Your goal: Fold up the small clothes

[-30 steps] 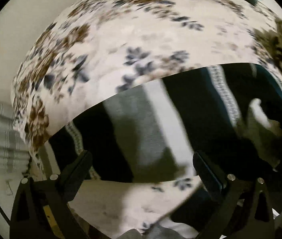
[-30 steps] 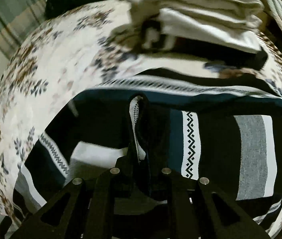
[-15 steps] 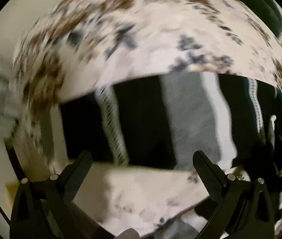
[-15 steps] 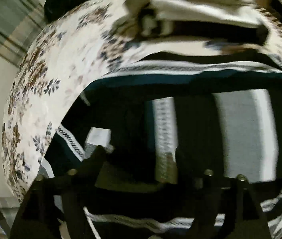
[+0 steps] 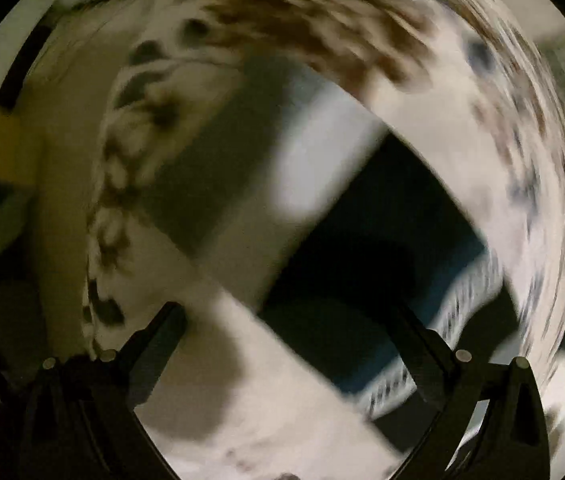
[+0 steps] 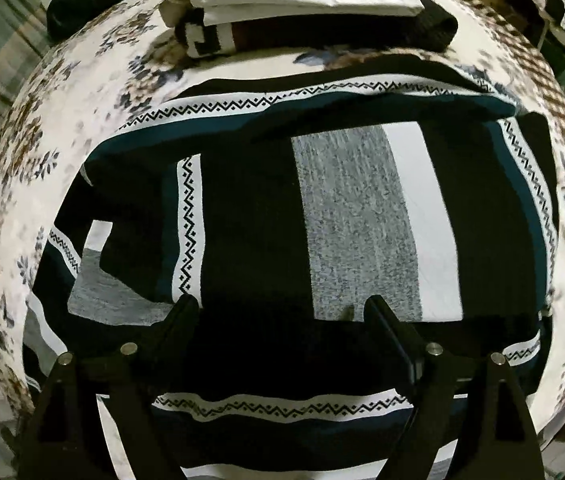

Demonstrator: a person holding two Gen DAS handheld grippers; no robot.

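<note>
The right gripper point(image 6: 280, 308) hangs directly over the black, grey and white striped knit garment point(image 6: 354, 224). Its jaws are opening and no cloth is between them. The garment lies partly folded on the cream floral bedsheet point(image 6: 22, 168), with its long side running left to right below this gripper. The left gripper point(image 5: 286, 320) is spread, grasping nothing, above a blurred corner of the garment. Farther away sits a stack of folded white and dark clothes point(image 6: 302, 4).
</note>
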